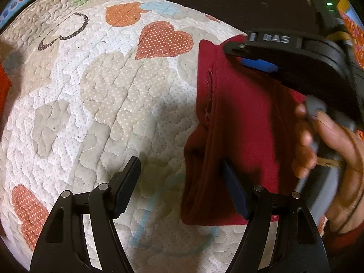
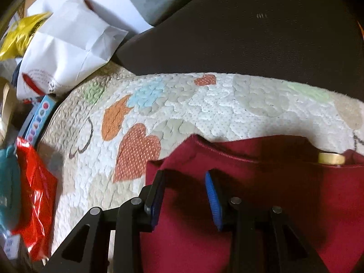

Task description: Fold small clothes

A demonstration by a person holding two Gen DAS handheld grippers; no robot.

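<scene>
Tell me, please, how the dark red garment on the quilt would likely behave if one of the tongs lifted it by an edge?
The dark red garment would probably droop limply: it already lies in soft folds and creases. It looks thin, so likely light. The textured quilt may grip it somewhat when it is pushed, bunching it rather than letting it slide.

The letters "DAS" stand in grey on the black body of the right claw [image 1: 259, 55], upper right of the left wrist view; print elsewhere is too blurred to read.

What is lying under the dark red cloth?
The dark red cloth lies on the quilt with hearts, which shows around its edges. Whether anything else lies beneath the cloth cannot be seen, since it covers that area.
</scene>
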